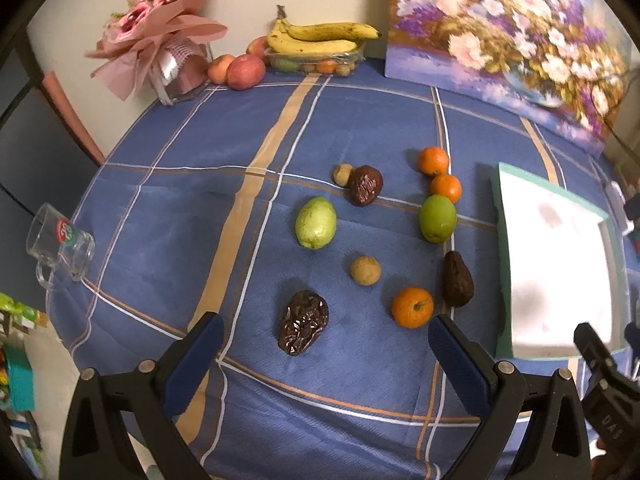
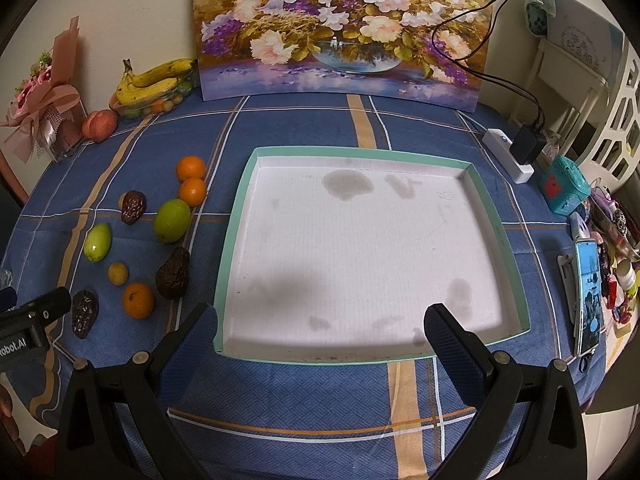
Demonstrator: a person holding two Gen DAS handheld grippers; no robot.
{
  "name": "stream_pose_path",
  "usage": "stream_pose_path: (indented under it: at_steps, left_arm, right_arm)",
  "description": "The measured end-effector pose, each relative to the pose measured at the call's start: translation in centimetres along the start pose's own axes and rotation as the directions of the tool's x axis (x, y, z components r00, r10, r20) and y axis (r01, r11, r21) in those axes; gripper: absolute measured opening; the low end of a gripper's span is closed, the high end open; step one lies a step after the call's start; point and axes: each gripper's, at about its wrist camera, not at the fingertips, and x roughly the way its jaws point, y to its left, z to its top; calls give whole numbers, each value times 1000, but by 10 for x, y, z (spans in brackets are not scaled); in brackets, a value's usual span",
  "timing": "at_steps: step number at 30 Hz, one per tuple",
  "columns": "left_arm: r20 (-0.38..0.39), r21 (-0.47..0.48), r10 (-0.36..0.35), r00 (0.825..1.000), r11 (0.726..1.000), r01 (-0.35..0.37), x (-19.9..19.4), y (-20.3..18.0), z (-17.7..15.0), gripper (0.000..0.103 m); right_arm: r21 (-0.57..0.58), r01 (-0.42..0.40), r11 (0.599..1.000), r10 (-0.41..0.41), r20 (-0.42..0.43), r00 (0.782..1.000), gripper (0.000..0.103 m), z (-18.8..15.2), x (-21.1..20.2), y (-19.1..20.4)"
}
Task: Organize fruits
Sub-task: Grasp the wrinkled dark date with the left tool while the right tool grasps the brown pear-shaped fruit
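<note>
Fruits (image 1: 413, 306) just beyond spread left gripper (image 1: 326, 344)

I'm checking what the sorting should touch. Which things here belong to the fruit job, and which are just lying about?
For the job: loose oranges, green fruits, dark wrinkled fruits, small tan fruits, the empty tray, both open grippers.

Lying about: painting, bouquet, glass mug, phone, charger.

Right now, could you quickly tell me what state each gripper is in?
Left gripper: open, holding nothing, over the loose fruit.
Right gripper: open, holding nothing, at the near edge of the tray.
</note>
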Motion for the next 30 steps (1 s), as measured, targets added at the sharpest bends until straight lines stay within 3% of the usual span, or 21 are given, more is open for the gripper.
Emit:
stream_pose_path:
  at_steps: [9, 13, 19, 22, 30]
  left_arm:
    - [113, -97, -17, 993, 995, 28, -7, 22, 8, 103]
    - [154, -126, -49, 987, 990, 69, -6, 34, 12, 103]
    - [80, -162, -66, 995, 984, 79, 7, 47, 12, 103]
    - [51, -198, -90, 995, 975, 98, 14, 53, 9, 103]
    - [-21, -218, -62, 998, 974, 56, 32, 56, 5, 102]
  right_arm:
    - [13, -66, 998, 65, 61, 996, 103, 11, -9, 3]
    - [25, -144, 989, 141, 94, 986, 103, 18, -11, 7]
    - [34, -231, 972, 228, 67, 971, 103, 30, -7, 17]
    - [32, -292, 956, 289, 78, 954, 103, 36, -9, 23]
    - [-36, -349, 936, 351, 93, 932, 102, 54, -11, 45]
